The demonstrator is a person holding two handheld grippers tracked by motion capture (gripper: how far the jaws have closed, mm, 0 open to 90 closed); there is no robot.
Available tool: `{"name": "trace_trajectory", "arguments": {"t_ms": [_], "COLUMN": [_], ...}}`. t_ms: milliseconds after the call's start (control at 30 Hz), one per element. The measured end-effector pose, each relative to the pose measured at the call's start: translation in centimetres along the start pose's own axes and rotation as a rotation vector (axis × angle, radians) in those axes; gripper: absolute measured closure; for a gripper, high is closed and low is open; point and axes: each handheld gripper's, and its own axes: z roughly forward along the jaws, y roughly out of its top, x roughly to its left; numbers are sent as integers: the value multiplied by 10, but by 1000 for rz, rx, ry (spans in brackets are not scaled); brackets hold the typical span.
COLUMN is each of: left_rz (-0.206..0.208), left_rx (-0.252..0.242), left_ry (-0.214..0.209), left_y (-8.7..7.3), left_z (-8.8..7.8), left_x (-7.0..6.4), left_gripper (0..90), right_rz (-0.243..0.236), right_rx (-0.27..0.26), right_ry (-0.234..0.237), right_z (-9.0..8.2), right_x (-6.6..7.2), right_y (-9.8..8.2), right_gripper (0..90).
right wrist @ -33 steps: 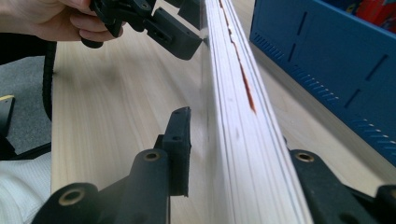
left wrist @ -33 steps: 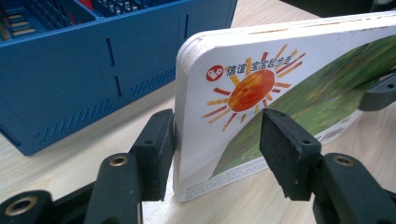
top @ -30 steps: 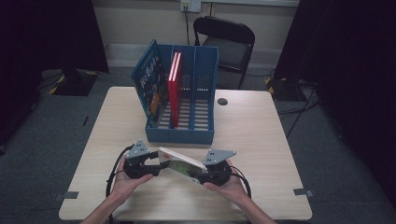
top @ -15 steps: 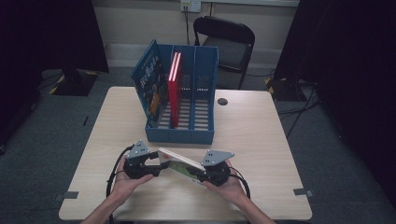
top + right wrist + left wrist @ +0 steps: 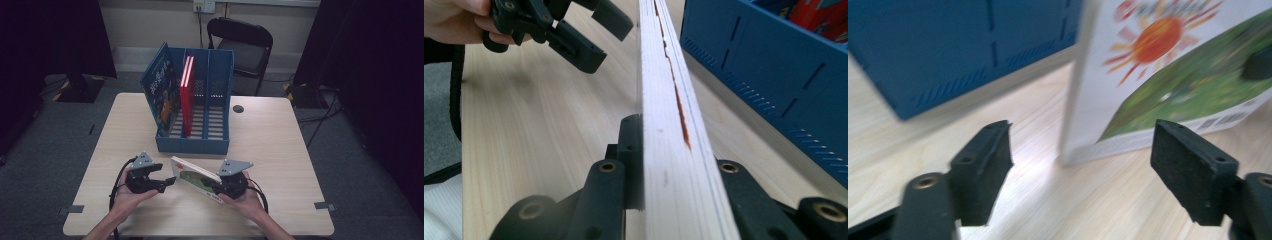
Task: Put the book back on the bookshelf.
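1. High view: right gripper (image 5: 216, 187) fingers clenched on picture book (image 5: 196, 178), held tilted on edge above bench (image 5: 280, 150).
2. Left gripper (image 5: 167, 183) fingers just opened, released, nothing between, beside book's end.
3. Blue file rack (image 5: 200, 145) behind.

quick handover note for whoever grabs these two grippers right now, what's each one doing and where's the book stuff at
Right gripper: shut on the near end of the white picture book, holding it on edge over the table.
Left gripper: jaws have just been opening; they stand wide by the book's far end, pads off it.
Blue file rack: behind the book, mid-table. A red book stands upright in one of its slots, and a blue book leans at its left side.
Done: the picture book is up and carried by the right gripper alone.
Left: probably slot it into a free compartment of the rack, then let go.
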Motion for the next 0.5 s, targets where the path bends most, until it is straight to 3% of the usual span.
{"name": "trace_trajectory", "arguments": {"t_ms": [167, 500], "left_rz": [-17, -24], "left_rx": [1, 37], "left_ry": [21, 37], "left_y": [0, -2], "left_z": [-2, 0], "left_x": [5, 6], "left_gripper": [171, 172], "right_rz": [10, 29], "right_rx": [-8, -40], "right_ry": [-12, -29], "right_z": [-5, -18], "right_x": [-2, -5], "right_y": [0, 2], "right_gripper": [764, 764]}}
